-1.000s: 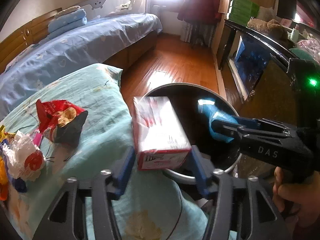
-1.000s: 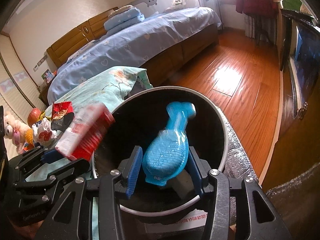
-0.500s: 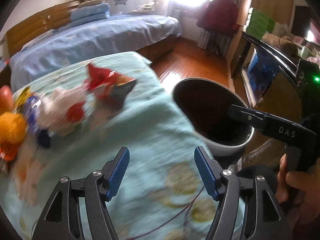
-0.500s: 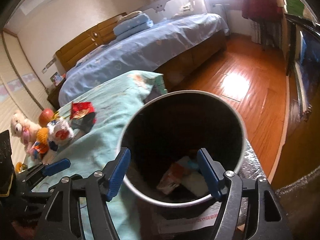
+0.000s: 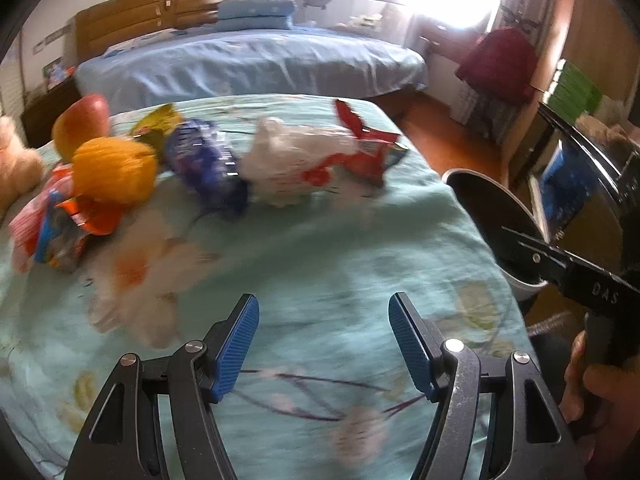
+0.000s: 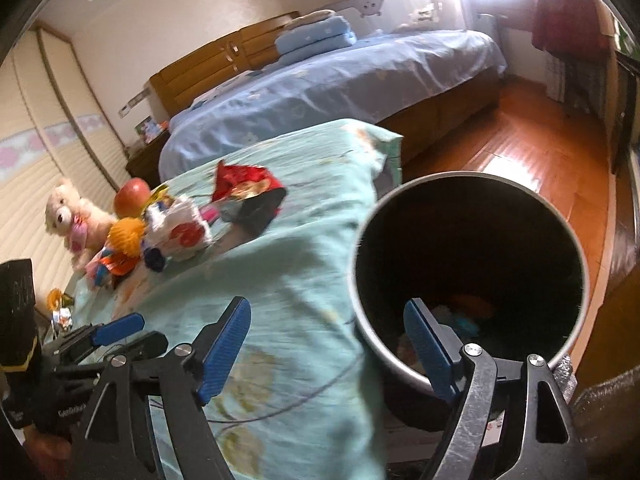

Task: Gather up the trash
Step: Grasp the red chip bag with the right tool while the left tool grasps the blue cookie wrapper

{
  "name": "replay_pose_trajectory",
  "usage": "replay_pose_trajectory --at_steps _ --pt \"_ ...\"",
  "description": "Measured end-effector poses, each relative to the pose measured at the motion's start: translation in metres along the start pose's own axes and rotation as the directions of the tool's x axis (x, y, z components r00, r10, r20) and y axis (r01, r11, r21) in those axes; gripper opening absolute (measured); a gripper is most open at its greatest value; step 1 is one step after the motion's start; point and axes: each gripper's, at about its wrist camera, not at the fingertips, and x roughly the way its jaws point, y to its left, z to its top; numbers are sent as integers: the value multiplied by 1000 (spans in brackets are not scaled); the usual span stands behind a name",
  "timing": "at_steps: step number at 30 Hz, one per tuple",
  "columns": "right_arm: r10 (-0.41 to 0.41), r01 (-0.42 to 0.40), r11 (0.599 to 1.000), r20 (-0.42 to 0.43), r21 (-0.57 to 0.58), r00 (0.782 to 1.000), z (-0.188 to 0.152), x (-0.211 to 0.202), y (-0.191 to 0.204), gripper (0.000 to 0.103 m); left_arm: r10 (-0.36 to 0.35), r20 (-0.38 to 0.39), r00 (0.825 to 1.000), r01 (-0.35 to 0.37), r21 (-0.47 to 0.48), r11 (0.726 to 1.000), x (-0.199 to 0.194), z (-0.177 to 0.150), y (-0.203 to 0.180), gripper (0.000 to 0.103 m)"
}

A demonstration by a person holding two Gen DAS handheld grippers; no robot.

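A round metal trash bin [image 6: 468,272] stands beside a table covered in a teal floral cloth [image 5: 320,248]; trash lies at its bottom. On the cloth lie wrappers: a red snack bag [image 5: 366,148] [image 6: 248,190], a white crumpled bag [image 5: 292,164] [image 6: 180,232], a blue wrapper [image 5: 204,164] and an orange packet [image 5: 68,216]. My left gripper [image 5: 324,340] is open and empty above the cloth, short of the wrappers. My right gripper [image 6: 328,344] is open and empty at the bin's near left rim; it shows at the right of the left wrist view [image 5: 568,268].
An orange pompom [image 5: 114,170], an apple [image 5: 82,126] and a teddy bear [image 6: 70,216] sit at the cloth's far left. A blue-sheeted bed [image 6: 340,88] stands behind. Wooden floor [image 6: 540,152] lies to the right of the bin.
Both grippers let go of their trash, the red-white box and the blue packet, into the bin. Both are now open and have swung left toward the wrappers on the cloth.
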Motion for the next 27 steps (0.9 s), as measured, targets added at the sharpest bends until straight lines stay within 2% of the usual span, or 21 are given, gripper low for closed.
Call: replay_pose_trajectory --at_steps 14,27 --pt "24 -25 997 -12 -78 1000 12 25 35 81 65 21 998 -64 -71 995 -12 6 25 67" --pt "30 -33 992 -24 -120 999 37 53 47 81 75 14 997 -73 -89 993 20 40 46 67"
